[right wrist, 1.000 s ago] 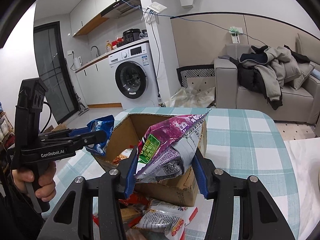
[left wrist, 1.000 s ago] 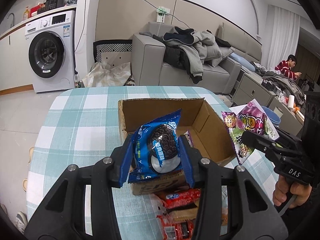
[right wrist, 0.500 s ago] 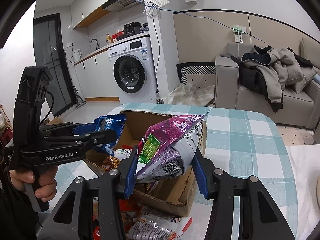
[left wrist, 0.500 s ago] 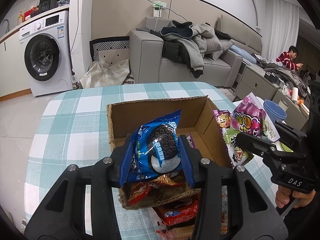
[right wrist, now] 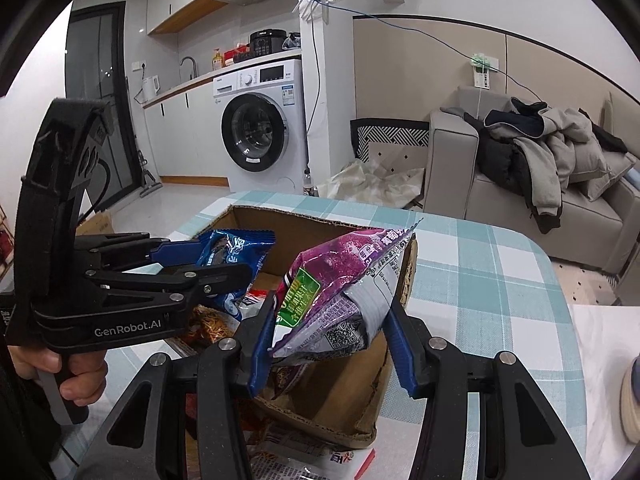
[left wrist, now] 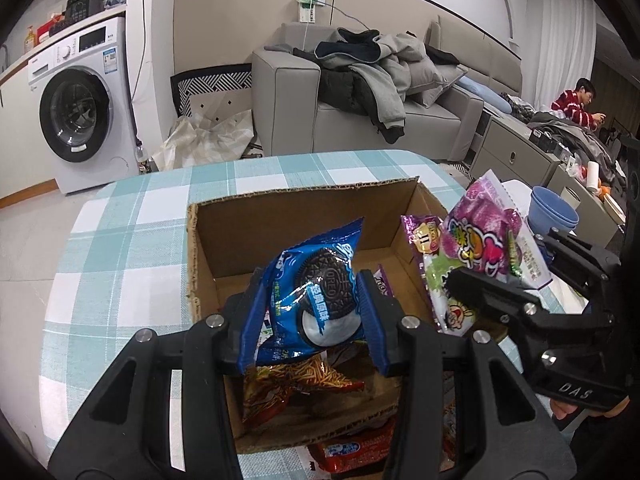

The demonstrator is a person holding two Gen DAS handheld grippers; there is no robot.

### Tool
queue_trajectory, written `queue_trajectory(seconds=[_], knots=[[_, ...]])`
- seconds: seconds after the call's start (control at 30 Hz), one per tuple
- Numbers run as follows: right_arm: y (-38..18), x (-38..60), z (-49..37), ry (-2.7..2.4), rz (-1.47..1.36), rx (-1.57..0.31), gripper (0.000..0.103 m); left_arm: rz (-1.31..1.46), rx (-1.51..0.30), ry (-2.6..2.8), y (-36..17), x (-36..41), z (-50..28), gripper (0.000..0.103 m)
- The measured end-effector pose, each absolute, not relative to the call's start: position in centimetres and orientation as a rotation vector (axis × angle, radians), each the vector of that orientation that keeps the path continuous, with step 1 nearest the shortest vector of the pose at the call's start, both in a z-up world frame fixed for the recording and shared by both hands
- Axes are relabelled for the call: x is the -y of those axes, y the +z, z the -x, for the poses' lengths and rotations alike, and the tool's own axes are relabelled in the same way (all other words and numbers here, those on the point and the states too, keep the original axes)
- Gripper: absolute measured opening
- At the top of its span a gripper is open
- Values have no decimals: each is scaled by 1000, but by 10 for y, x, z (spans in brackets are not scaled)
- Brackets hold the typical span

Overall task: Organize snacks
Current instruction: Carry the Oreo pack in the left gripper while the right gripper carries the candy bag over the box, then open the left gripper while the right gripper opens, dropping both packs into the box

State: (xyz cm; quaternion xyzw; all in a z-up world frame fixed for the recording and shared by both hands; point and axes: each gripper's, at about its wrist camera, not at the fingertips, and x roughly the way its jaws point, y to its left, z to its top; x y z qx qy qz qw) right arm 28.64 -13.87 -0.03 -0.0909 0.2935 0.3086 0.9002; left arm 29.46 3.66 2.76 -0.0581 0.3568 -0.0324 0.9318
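An open cardboard box (left wrist: 304, 216) (right wrist: 340, 396) stands on the checked table. My left gripper (left wrist: 310, 312) is shut on a blue Oreo packet (left wrist: 316, 292), held over the box's near half; the same packet (right wrist: 236, 248) shows at the left in the right wrist view. My right gripper (right wrist: 330, 340) is shut on a purple snack bag (right wrist: 344, 292), above the box's right wall. That bag (left wrist: 480, 240) and the right gripper (left wrist: 516, 296) appear at the right in the left wrist view. A red noodle-snack packet (left wrist: 296, 384) lies inside the box.
More red and white snack packets (left wrist: 352, 452) (right wrist: 304, 460) lie on the teal checked tablecloth (left wrist: 132, 240) in front of the box. A blue bowl (left wrist: 554, 210) sits at the right. A sofa with coats (left wrist: 360, 92) and a washing machine (left wrist: 76, 112) stand beyond the table.
Both grippers moved forward and down with their packets, from in front of the box to over it. The box's inside and the noodle-snack packet have come into view.
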Motion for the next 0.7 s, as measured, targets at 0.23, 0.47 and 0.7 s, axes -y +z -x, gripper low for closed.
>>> queue_trajectory(seconds=[0.23, 0.47, 0.7], knots=[[-10, 131, -296, 652, 203, -637, 50, 110, -764, -78, 14, -33, -309, 41], [-11, 129, -300, 651, 218, -637, 50, 64, -752, -65, 10, -27, -314, 41], [-9, 131, -300, 686, 197, -668, 60, 74, -766, -77, 12, -28, -311, 41]])
